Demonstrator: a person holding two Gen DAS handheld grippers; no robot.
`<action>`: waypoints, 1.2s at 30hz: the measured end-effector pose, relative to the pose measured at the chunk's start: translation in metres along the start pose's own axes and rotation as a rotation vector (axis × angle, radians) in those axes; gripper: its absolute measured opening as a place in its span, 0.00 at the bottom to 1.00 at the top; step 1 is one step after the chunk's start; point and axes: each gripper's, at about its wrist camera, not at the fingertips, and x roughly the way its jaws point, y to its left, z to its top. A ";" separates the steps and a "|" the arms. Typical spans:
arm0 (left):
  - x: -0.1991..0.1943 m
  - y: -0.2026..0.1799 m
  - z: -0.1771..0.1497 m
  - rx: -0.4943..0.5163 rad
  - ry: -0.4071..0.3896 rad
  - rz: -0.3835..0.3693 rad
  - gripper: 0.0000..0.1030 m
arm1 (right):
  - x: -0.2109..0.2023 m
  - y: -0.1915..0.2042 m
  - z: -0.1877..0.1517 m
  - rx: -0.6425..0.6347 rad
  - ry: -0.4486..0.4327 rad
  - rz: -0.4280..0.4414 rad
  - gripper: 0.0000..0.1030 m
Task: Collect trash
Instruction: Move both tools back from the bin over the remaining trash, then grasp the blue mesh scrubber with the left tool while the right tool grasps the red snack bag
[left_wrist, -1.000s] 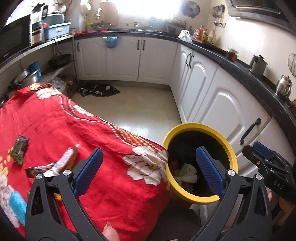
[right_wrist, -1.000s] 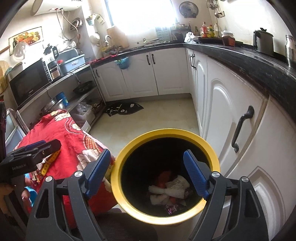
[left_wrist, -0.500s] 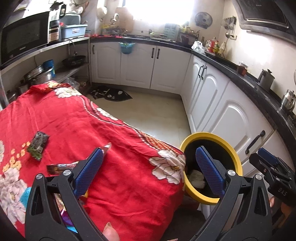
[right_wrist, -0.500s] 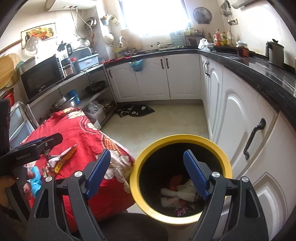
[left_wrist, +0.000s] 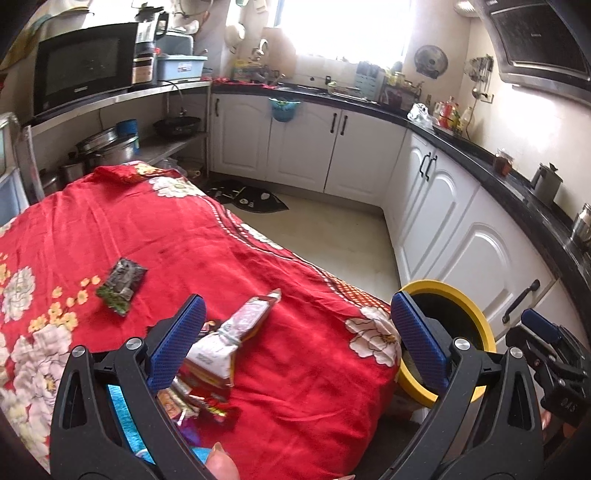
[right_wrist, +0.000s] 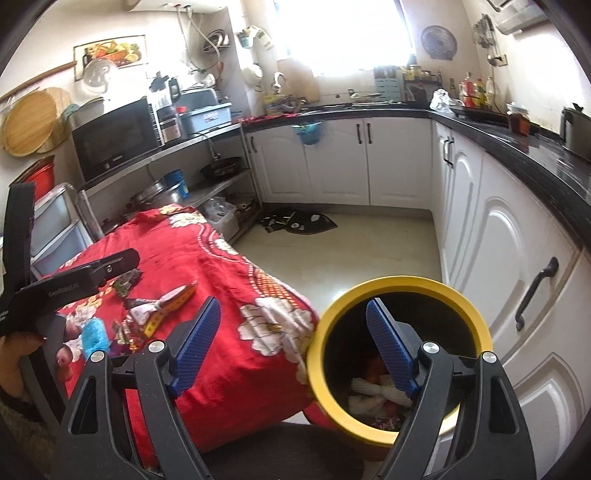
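Note:
A yellow-rimmed bin (right_wrist: 402, 291) stands on the floor beside the red flowered table cloth (left_wrist: 184, 236); it also shows in the left wrist view (left_wrist: 476, 314). White crumpled trash (right_wrist: 369, 391) lies inside it. My left gripper (left_wrist: 295, 343) is open and empty above the table's near end, over a white and orange wrapper (left_wrist: 236, 328) and a heap of small wrappers (left_wrist: 199, 402). A dark green packet (left_wrist: 122, 284) lies further left. My right gripper (right_wrist: 291, 350) is open and empty, between the table edge and the bin.
White cabinets (left_wrist: 461, 236) under a black counter run along the right and back. A dark mat (left_wrist: 251, 195) lies on the floor. A blue cloth (right_wrist: 94, 334) lies by the wrappers. A shelf with a microwave (left_wrist: 81, 66) and pots stands at the left.
Both grippers have swung left, away from the bin toward the table. The left gripper now hovers over the wrappers; the bin has slid to the right of both views.

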 end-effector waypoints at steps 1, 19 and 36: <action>-0.001 0.003 0.000 -0.003 -0.002 0.002 0.90 | 0.000 0.004 0.000 -0.005 0.000 0.008 0.76; -0.027 0.064 -0.009 -0.086 -0.031 0.080 0.90 | 0.015 0.084 0.003 -0.144 0.033 0.155 0.76; -0.033 0.151 -0.032 -0.240 0.048 0.179 0.90 | 0.086 0.157 -0.024 -0.281 0.245 0.317 0.61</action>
